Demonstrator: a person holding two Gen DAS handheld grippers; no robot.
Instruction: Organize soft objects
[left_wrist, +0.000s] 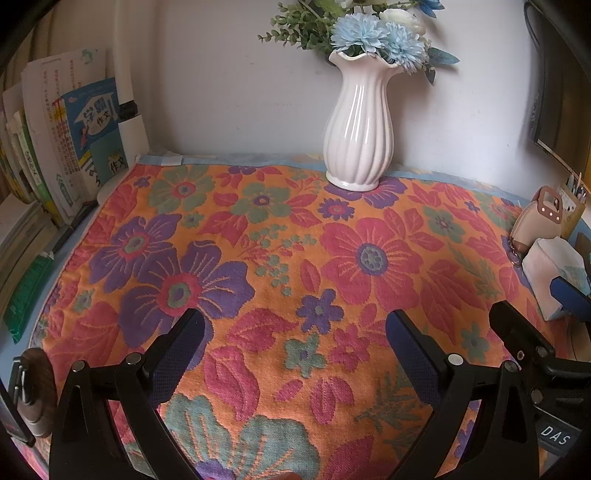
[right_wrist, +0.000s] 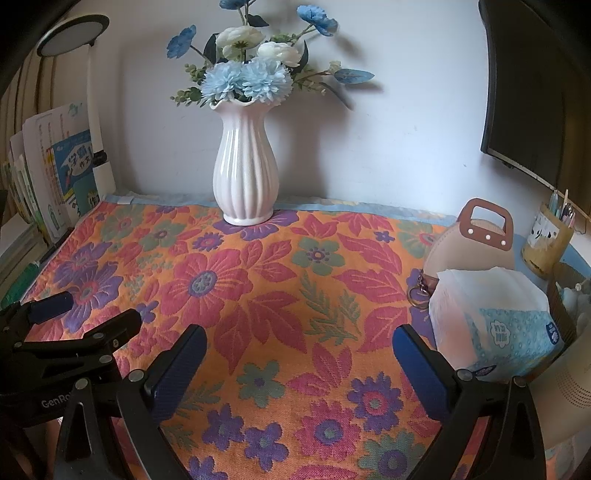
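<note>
A floral cloth (right_wrist: 280, 295) lies spread flat over the tabletop, reaching to the far wall. A white vase (right_wrist: 245, 170) of blue flowers stands on its far edge. A tissue pack (right_wrist: 491, 325) sits at the right. Left tongs (left_wrist: 295, 343) and right tongs (right_wrist: 299, 354) hover spread wide, empty.

White ribbed vase (right_wrist: 245, 166) with blue flowers (right_wrist: 243, 79) at wall; books (left_wrist: 55, 147) left; pen holder (right_wrist: 546, 240) right.
</note>
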